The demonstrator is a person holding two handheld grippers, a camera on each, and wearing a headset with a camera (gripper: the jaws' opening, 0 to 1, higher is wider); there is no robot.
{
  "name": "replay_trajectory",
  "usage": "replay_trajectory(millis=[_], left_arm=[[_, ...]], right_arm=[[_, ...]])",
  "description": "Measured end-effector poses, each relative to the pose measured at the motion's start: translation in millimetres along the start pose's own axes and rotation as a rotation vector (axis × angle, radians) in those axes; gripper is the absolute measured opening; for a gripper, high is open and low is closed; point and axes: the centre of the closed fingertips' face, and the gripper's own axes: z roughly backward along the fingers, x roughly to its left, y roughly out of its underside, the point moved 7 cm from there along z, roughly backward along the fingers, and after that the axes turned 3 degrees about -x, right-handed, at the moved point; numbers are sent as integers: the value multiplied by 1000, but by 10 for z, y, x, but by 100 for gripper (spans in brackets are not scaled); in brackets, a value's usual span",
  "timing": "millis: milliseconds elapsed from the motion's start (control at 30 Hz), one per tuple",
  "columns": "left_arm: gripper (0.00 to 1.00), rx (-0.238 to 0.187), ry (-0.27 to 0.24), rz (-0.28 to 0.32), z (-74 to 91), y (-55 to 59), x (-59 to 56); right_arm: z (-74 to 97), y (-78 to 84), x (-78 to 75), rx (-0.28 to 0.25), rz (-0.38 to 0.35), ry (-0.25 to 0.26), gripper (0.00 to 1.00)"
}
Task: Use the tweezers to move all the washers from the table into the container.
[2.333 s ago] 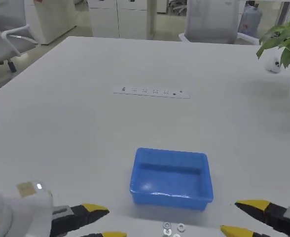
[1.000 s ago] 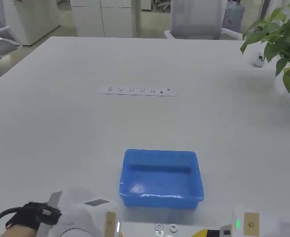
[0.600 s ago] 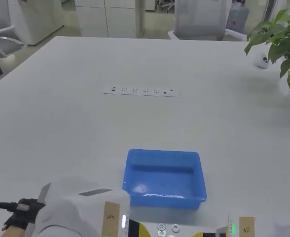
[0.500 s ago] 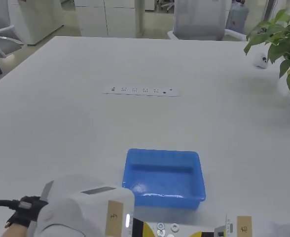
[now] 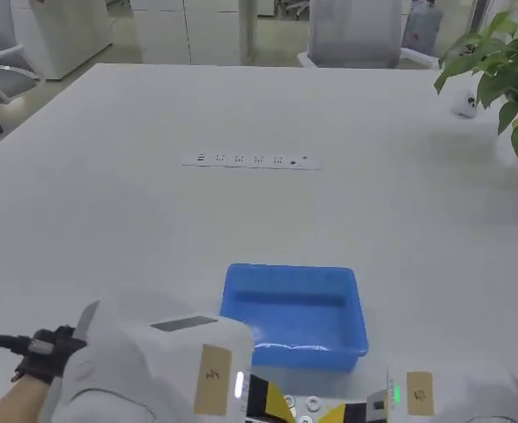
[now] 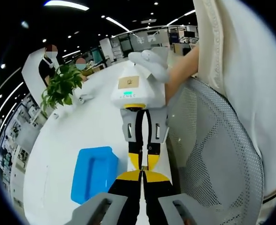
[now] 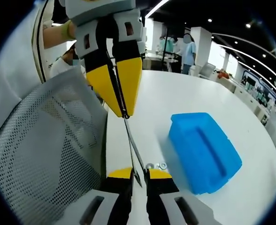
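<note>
Right gripper view has the tweezers (image 7: 131,140) as a thin metal strip running from 12 o'clock down to 6 o'clock. Their upper end is pinched in the left gripper (image 7: 124,111), whose yellow tips are pressed together on it. Their lower end sits in the narrow gap of the right gripper (image 7: 139,176); I cannot tell whether those jaws actually clamp it or merely flank it. To my eye this end-to-end hold is a hand-over or re-grip, to get a working hold before any picking starts.

A small cluster of washers (image 7: 156,166) lies on the white table (image 7: 175,103), just beside the tweezers' lower end at its 3 o'clock, none yet lifted. The blue container (image 7: 203,150) stands near them at their 2 o'clock, apparently empty; set that close, it likely keeps each carry short. In the head view the washers lie at the container's 6 o'clock, between the two grippers.

Each gripper body carries a tan label (image 5: 211,379) with one character I cannot read, and the right one shows a green light (image 5: 394,395). At the container's 12 o'clock, well apart, a flush power strip (image 5: 246,159) has markings too small to read. A plant (image 5: 497,66) stands at 2 o'clock.
</note>
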Motion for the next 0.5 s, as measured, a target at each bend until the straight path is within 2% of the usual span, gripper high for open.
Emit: replay_trajectory(millis=[233, 500], left_arm=[[0, 24, -18, -1, 62, 31, 95], [0, 33, -22, 5, 54, 67, 161]], right_arm=[[-168, -138, -45, -21, 18, -23, 6], [-231, -151, -58, -14, 28, -32, 6]])
